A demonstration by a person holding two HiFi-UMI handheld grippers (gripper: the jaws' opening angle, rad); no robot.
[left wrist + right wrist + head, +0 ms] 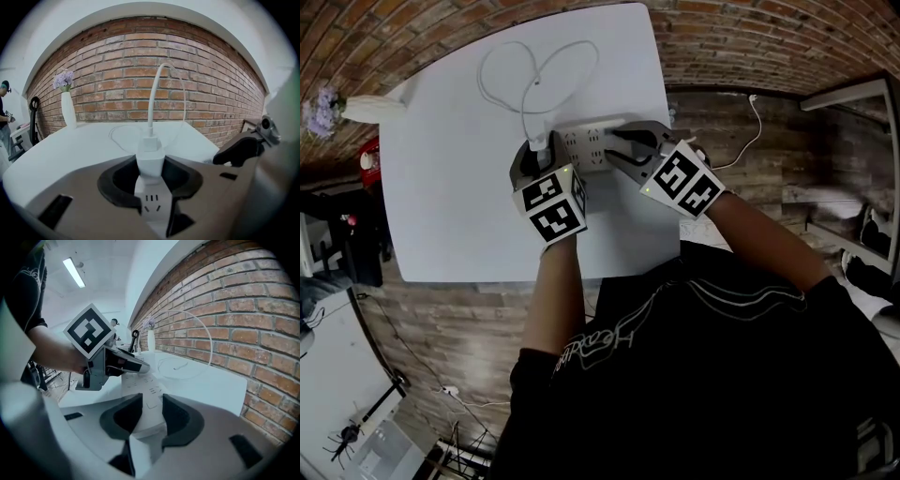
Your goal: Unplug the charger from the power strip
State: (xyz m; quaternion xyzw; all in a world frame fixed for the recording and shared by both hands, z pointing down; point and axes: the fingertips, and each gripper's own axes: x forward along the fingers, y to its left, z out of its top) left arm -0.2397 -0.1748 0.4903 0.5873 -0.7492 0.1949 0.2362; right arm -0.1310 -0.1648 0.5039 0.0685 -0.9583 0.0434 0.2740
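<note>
Wood-plank flooring [750,122] surrounds a white square desk [459,206] whose far edge meets a red brick wall [197,70]. Toward the desk's right edge, about midway between its near and far edges, lies a white rectangular plastic power strip [586,145], running left to right. The right gripper [614,148] has its 2 dark jaws set narrow on the strip's right end, with pads pressed against the 2 long sides. The left gripper [539,155] is clamped on a white boxy plastic charger [150,157]. The charger stands upright on the strip's left end, its base against the strip's top. From the charger's top a thin white cable [534,66] rises, arcs over and lies in 2 loose loops toward the far edge, its free end resting between them. At the far left corner stands a slim white vase [68,110] holding pale purple flowers [63,78].
</note>
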